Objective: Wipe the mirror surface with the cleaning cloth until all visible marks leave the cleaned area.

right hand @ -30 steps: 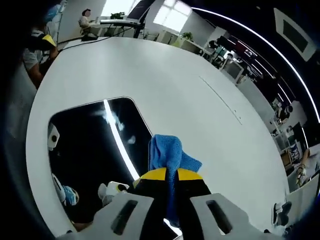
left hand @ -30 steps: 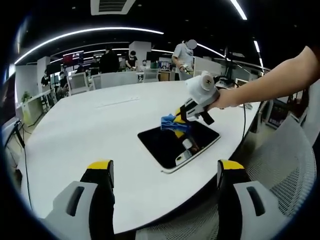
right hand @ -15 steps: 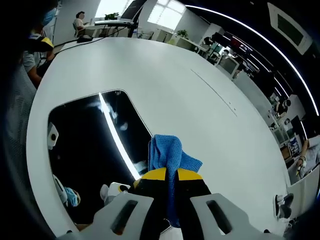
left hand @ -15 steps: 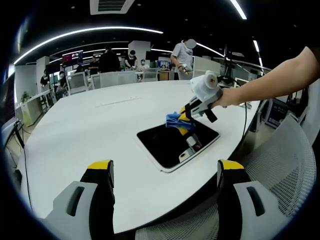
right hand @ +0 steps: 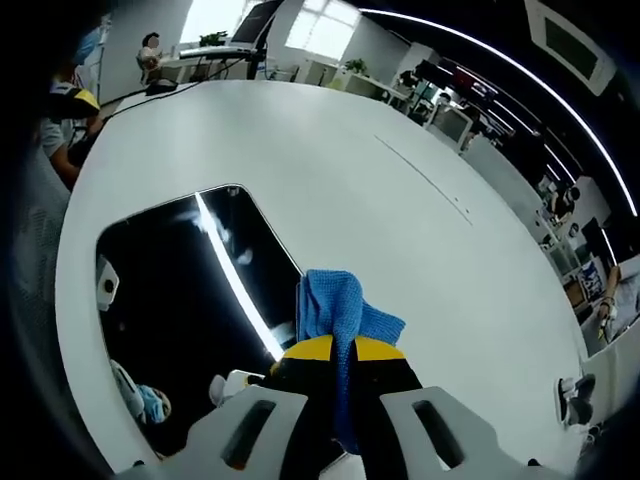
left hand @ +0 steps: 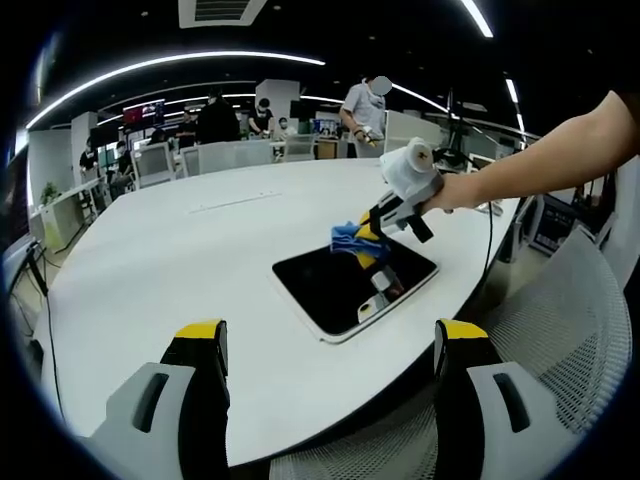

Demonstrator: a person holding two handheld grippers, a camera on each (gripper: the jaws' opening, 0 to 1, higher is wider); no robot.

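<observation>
Blue cloth (right hand: 340,312) pinched tight in right tool (right hand: 335,352), jaws closed on it. Cloth hangs at far edge of dark mirror (right hand: 180,300), mirror flat on white counter (right hand: 400,230). Can't tell if cloth touches glass. Pale smudges on mirror near bright light streak. From left tool view: right tool (left hand: 385,222) with cloth (left hand: 350,240) over mirror (left hand: 345,285), person's arm (left hand: 540,155) reaching in. Left tool (left hand: 330,345) wide open, holding nothing, near counter edge, well away from mirror.
</observation>
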